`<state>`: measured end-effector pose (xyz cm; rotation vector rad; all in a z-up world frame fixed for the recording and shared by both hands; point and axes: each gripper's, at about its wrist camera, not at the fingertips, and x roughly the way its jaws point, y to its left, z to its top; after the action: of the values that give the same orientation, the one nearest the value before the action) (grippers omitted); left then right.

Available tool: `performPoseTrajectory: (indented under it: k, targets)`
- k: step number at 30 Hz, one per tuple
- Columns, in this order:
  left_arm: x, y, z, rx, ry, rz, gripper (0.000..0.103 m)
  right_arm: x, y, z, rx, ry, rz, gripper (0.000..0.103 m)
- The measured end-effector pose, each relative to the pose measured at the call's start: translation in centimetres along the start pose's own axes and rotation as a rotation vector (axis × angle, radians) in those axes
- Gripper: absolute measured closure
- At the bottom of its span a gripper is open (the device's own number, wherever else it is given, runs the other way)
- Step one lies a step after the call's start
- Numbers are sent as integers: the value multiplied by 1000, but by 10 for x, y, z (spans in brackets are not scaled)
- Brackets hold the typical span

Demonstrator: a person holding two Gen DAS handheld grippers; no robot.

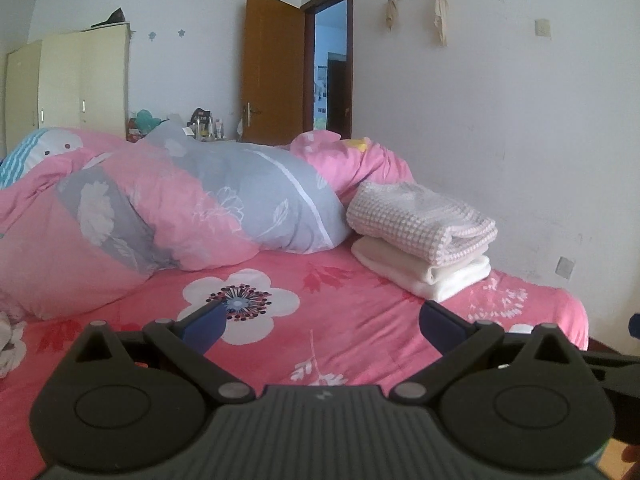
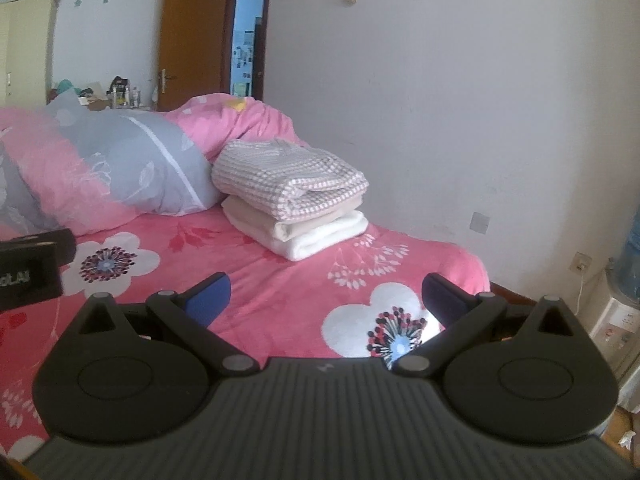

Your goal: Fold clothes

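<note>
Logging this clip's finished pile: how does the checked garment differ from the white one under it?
The checked garment has a pink-and-white grid pattern; the white garment is plain. The checked garment sits on top; the white garment lies directly on the bedsheet. The checked garment's fold looks looser and puffier, the white one flatter. Both are folded, stacked beside the quilt.

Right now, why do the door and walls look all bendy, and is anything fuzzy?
Left wrist view: the fisheye lens bows the door, corners go dark. Right wrist view: the folded stack looks fairly sharp, the quilt at the left edge smears.
</note>
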<state>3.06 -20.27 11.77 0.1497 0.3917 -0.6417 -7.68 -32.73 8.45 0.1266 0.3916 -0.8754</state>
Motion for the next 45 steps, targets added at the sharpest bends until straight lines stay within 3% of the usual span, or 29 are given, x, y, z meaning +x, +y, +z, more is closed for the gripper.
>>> performPoseTrajectory:
  k: [45]
  targets:
    - [17, 8, -4, -34, 66, -45, 0, 13, 5, 1, 20, 43, 16, 1]
